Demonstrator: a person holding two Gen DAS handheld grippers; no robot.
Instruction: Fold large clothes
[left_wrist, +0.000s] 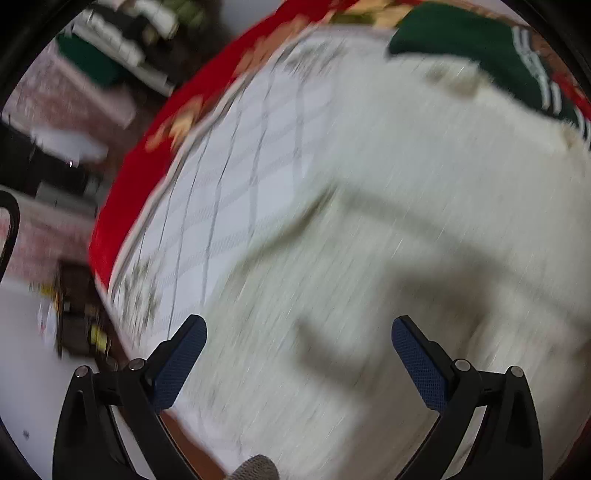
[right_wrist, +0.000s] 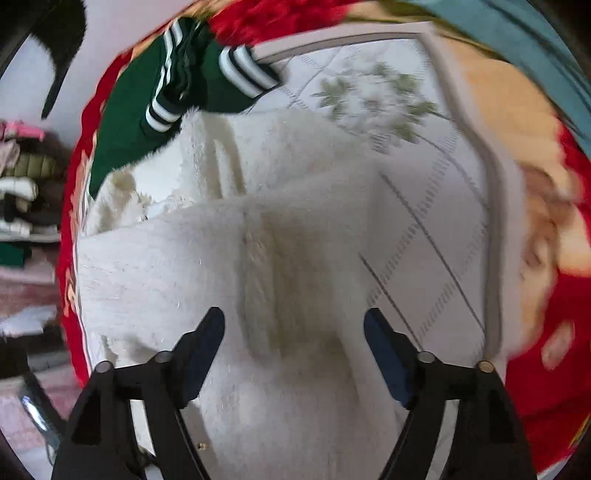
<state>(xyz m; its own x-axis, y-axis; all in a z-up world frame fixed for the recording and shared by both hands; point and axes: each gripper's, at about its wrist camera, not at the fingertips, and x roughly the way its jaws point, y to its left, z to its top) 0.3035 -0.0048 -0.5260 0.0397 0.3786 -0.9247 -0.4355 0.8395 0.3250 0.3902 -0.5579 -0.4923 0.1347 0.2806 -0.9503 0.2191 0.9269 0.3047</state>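
- Two garments are in view: one fluffy white garment (right_wrist: 229, 258) spread over the middle of the bed, and one dark green garment with white stripes (right_wrist: 184, 92) bunched at the bed's far edge, its hem touching the white one.
- The white quilted mattress cover (right_wrist: 436, 236) with a leaf print lies under both; a red patterned blanket (right_wrist: 546, 369) rings it.
- Beside the bed stands one stack of folded clothes (right_wrist: 22, 199).
- The left view is smeared by motion blur.
- The left tongs (left_wrist: 299, 332) are spread wide above the white garment (left_wrist: 388, 240), holding nothing.
- The right tongs (right_wrist: 294, 321) gape equally wide over the same fabric, also empty; contact cannot be judged.
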